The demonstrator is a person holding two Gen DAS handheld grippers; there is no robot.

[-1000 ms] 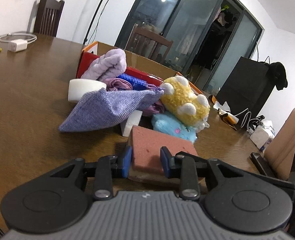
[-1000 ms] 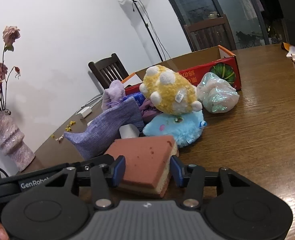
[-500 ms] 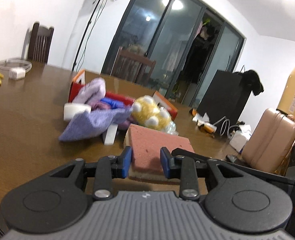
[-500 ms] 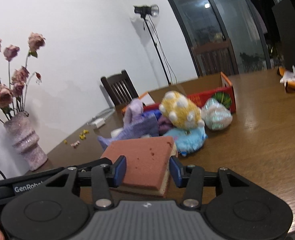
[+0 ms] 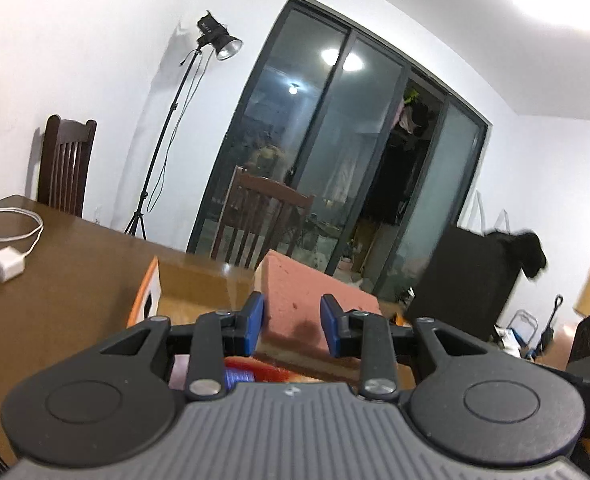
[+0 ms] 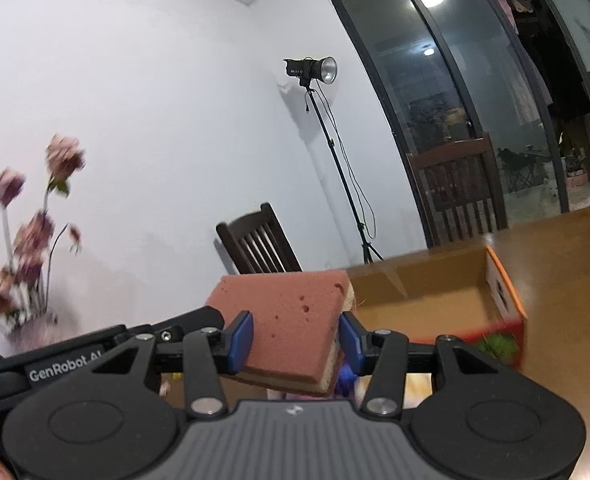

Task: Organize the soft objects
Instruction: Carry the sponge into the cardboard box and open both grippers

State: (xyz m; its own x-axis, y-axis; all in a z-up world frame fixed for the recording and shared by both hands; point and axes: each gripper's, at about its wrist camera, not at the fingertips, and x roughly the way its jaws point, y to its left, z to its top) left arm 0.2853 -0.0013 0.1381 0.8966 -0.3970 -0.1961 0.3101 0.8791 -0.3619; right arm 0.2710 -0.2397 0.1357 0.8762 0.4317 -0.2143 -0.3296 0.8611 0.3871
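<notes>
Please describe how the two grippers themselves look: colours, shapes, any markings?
Both grippers, left gripper and right gripper, have black linkage arms, silver pivot screws, round black discs, a ribbed grey body and blue finger pads. White "GenRobot" lettering marks the black bar beside the right one.

Both hand-held grippers, the left hand-held gripper (image 5: 291,322) and the right hand-held gripper (image 6: 294,338), lifted the sponge (image 6: 291,320) up off the desk (image 5: 55,280), above the box (image 6: 435,296).
</notes>
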